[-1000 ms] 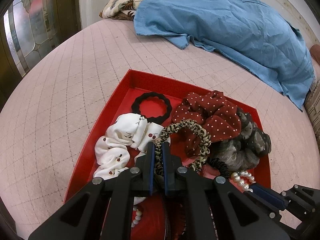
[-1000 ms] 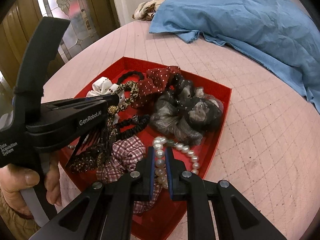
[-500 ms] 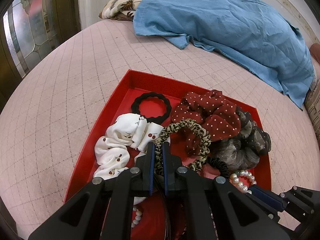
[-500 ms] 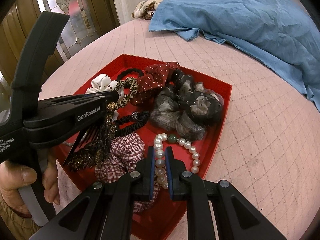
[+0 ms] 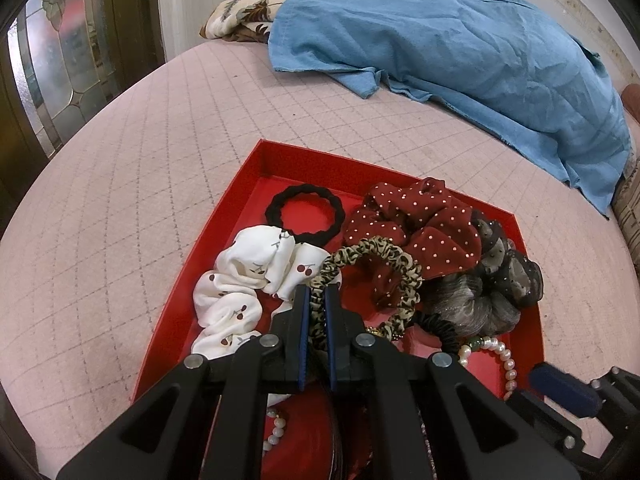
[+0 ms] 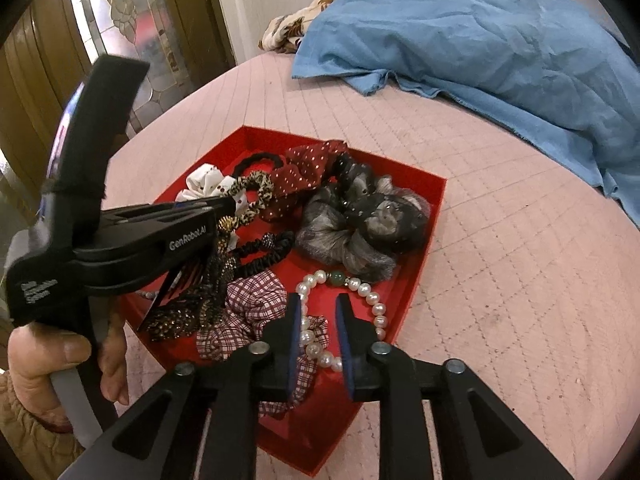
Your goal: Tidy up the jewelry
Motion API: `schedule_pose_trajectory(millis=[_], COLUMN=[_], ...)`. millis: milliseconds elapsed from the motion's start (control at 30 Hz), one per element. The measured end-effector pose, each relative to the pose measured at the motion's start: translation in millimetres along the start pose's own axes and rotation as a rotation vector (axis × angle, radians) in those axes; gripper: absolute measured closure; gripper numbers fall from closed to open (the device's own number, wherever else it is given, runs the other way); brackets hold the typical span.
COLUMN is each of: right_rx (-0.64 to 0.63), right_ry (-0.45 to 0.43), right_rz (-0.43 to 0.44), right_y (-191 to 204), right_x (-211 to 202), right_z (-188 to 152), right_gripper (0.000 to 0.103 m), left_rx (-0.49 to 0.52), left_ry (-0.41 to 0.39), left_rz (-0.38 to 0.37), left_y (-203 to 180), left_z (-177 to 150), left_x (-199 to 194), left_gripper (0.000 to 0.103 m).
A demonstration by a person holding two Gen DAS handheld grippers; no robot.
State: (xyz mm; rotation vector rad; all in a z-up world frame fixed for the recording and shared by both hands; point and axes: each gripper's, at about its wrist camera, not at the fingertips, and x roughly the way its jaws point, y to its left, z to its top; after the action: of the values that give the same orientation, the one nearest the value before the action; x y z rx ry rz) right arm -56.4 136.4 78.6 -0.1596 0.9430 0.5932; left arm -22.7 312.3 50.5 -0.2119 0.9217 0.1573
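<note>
A red tray [image 5: 256,176] [image 6: 434,216] on the pink quilted bed holds hair ties and beads. My left gripper [image 5: 315,300] is shut on the leopard-print scrunchie [image 5: 384,256], seen also in the right wrist view [image 6: 256,196]. My right gripper [image 6: 318,312] stands open over the pearl bracelet [image 6: 372,296], whose beads lie between the fingers, not clamped. In the tray lie also a white cherry scrunchie [image 5: 240,288], a black hair tie [image 5: 304,216], a red dotted scrunchie [image 5: 420,224], a grey-black scrunchie [image 6: 360,224] and a plaid scrunchie [image 6: 256,312].
A blue garment [image 5: 460,52] and a floral cloth [image 5: 244,20] lie at the far side of the bed. A dark beaded comb [image 6: 188,304] lies at the tray's left edge. A glass-panelled door [image 6: 132,32] stands to the left.
My right gripper has opened around the pearl bracelet, letting it go in the tray. My left gripper stays shut on the leopard scrunchie, nearly still.
</note>
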Motion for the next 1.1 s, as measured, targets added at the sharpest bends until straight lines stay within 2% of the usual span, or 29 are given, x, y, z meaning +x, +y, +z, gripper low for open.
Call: schedule_pose_trajectory(millis=[67, 200, 300, 467, 800, 1100], right_rx=[0.002, 0.013, 0.028, 0.05, 0.091, 0.12], right_ry=[-0.011, -0.023, -0.035, -0.052, -0.072, -0.104], right_rz=[-0.004, -0.004, -0.004, -0.008, -0.004, 0.012], right_y=[-1, -3, -7, -14, -28, -35], right_x=[-6, -13, -20, -31, -52, -71], right_z=[-1, -3, -5, -9, -27, -45], right_gripper=[0.074, 0.067, 0.061, 0.055, 0.051, 0.046], left_rx=[-0.001, -0.007, -0.008, 0.013, -0.013, -0.027], left_ry=[-0.001, -0.012, -0.023, -0.036, -0.162, -0.183], left_rz=[0.008, 0.017, 0.013, 0.005, -0.008, 0.06], left_y=[0, 2, 2, -4, -8, -9], left_z=[-1, -1, -2, -5, -14, -40], left_x=[-1, -4, -8, -15, -52, -60], left_gripper=[0.089, 0.06, 0.047, 0.043, 0.031, 0.029])
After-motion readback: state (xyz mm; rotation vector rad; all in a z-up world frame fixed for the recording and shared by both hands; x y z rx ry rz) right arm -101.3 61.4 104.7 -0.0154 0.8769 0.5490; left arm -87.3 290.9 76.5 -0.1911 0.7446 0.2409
